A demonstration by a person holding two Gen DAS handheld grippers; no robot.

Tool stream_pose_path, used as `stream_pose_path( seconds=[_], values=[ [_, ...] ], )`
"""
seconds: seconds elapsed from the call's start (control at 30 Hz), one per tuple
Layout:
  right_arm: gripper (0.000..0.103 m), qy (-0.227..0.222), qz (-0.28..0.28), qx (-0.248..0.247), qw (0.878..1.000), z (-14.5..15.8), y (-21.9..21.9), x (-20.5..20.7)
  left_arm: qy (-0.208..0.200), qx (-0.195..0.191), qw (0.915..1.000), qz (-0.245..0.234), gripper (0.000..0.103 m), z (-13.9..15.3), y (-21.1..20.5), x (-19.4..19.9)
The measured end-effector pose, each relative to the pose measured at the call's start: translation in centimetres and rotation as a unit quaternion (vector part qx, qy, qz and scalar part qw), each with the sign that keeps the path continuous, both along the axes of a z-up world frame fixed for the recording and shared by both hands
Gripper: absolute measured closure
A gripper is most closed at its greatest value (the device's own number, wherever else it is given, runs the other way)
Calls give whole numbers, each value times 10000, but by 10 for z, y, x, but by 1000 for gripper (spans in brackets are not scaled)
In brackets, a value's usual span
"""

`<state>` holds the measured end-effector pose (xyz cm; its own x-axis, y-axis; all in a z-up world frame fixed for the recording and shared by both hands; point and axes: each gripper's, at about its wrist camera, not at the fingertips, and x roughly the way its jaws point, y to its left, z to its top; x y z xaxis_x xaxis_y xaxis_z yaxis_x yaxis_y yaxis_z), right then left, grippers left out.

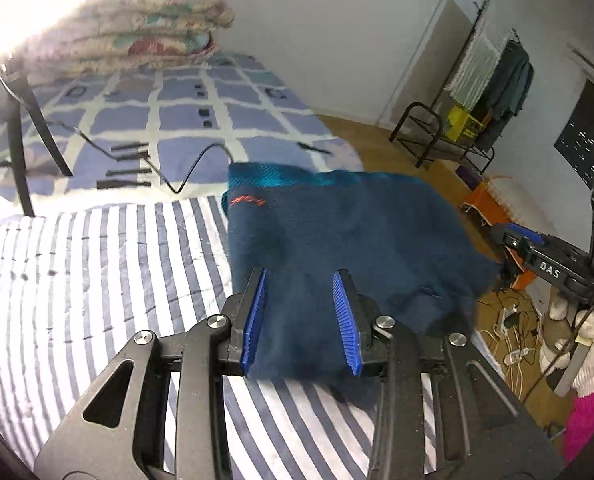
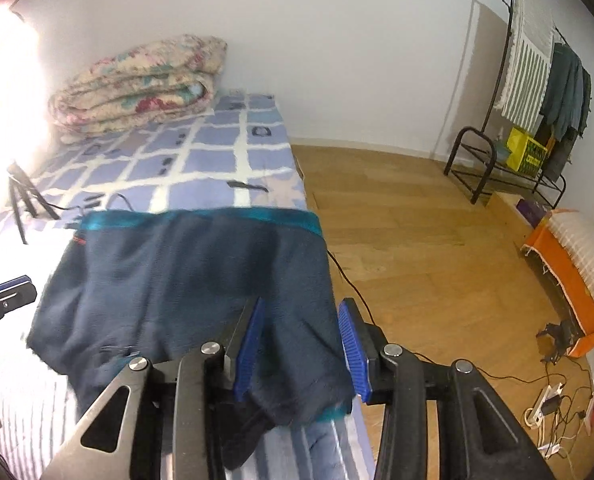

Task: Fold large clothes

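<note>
Item: dark blue garment (image 1: 337, 232), folded, on the striped bed (image 1: 97, 280) near its edge. Soft, limp, light fleece; best taken at corners or hem. Left claw (image 1: 303, 320) and right claw (image 2: 301, 348): parted, gripping nothing.

Folded floral quilt (image 2: 137, 84) on checked bedsheet (image 2: 217, 152); clothes rack (image 2: 537, 80), yellow crate (image 2: 527, 154), orange box (image 2: 569, 280) across wooden floor (image 2: 417, 220).

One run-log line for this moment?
garment: navy sweater folded on bed | left hand-held gripper: open | right hand-held gripper: open
</note>
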<state>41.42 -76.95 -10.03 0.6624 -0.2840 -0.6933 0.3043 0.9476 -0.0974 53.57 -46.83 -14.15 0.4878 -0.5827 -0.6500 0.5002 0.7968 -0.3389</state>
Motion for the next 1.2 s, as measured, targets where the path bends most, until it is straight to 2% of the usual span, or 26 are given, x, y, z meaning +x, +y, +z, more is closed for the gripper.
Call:
stream_pose_path(
  seconds=[0.2,0.43,0.7,0.9,1.2],
  values=[
    [64,-220,83,20,9997,48,27,-42,-386,28,9991,-189,68,53,13,-54],
    [63,-483,235,26,9986,109,62,-105,-750,-111,9967,-305,68,120,46,-129],
    [64,-746,462,-116,9961,162,117,-179,-1139,-120,9929,-320,68,176,88,-222],
    [64,-893,561,-183,9943,185,158,-240,-1438,-83,9891,-287,68,199,120,-290],
    [64,-966,414,-234,9942,179,196,-311,-1658,70,9851,-442,68,192,152,-371]
  ],
)
